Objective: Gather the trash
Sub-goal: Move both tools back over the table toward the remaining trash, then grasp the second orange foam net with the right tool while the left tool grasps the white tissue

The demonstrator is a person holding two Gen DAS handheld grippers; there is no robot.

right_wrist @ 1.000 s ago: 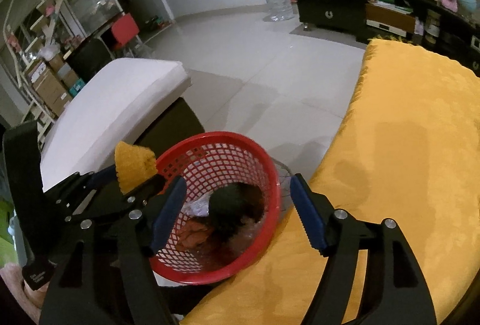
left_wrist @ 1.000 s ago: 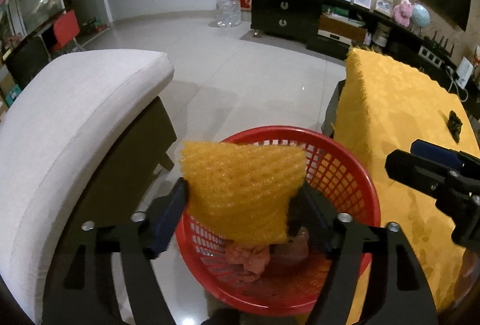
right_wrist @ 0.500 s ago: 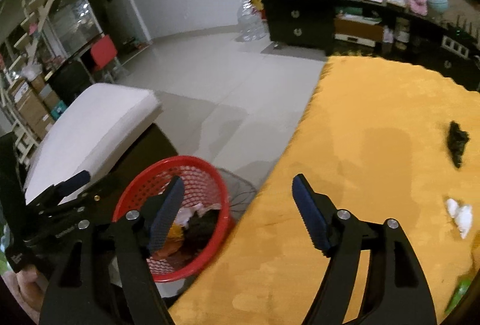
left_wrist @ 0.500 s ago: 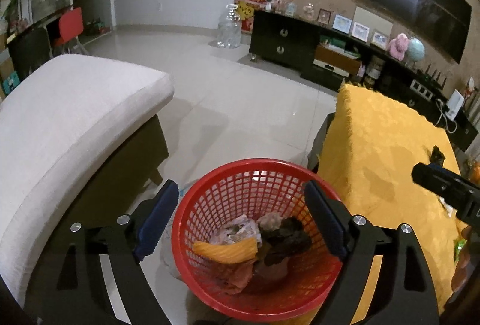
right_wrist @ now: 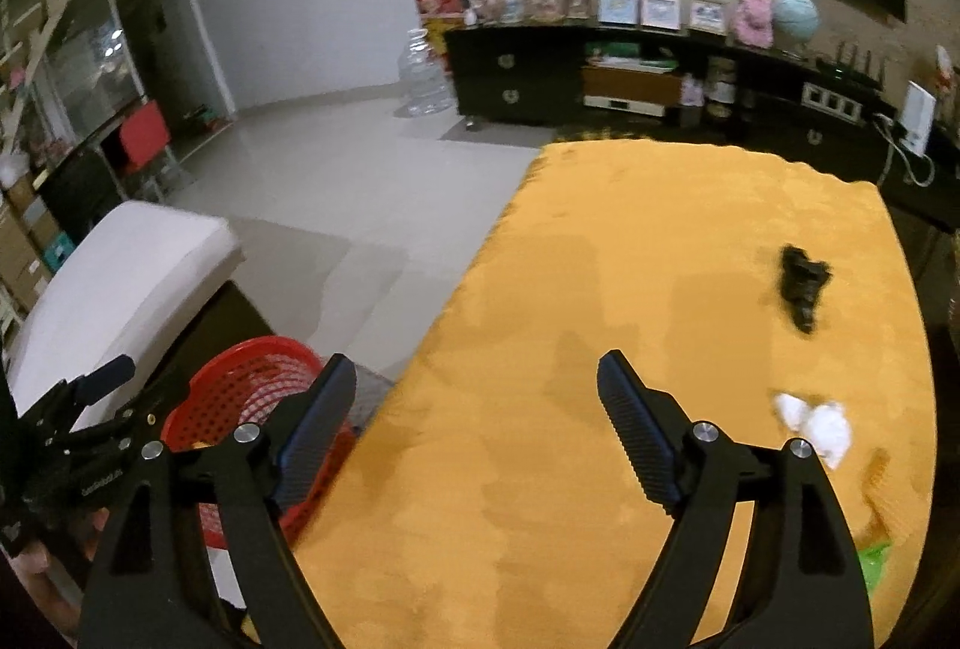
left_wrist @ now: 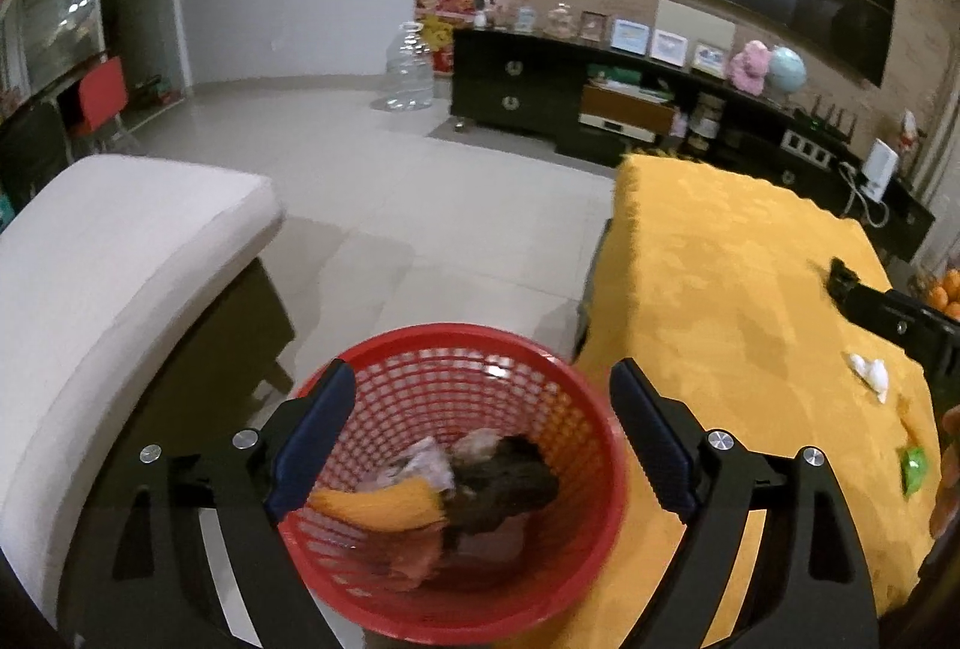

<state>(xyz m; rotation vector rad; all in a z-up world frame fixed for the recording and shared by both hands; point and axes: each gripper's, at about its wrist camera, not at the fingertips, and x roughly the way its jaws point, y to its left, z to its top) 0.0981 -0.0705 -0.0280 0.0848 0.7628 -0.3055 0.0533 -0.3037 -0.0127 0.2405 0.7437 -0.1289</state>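
Observation:
A red mesh basket [left_wrist: 456, 334] stands on the floor beside the table with the yellow cloth [right_wrist: 600, 259]. Inside it lie a yellow foam net [left_wrist: 378, 508], a dark scrap [left_wrist: 510, 481] and other crumpled bits. Above the basket my left gripper [left_wrist: 480, 379] hangs open with nothing between its fingers. My right gripper [right_wrist: 477, 367] is over the cloth near its left edge, jaws opening and empty. Ahead and to its right on the cloth lie a black crumpled piece [right_wrist: 801, 283], a white tissue [right_wrist: 816, 424] and a green wrapper [right_wrist: 873, 559].
A white cushioned seat [left_wrist: 120, 253] stands left of the basket, with tiled floor [left_wrist: 420, 205] beyond. A black cabinet [right_wrist: 600, 73] and a large water bottle [right_wrist: 426, 79] line the far wall. Oranges [left_wrist: 948, 289] sit at the table's right edge.
My left gripper let go of the yellow foam net, which dropped into the basket, and then lifted back. My right gripper swung from the basket to over the table, its jaws widening.

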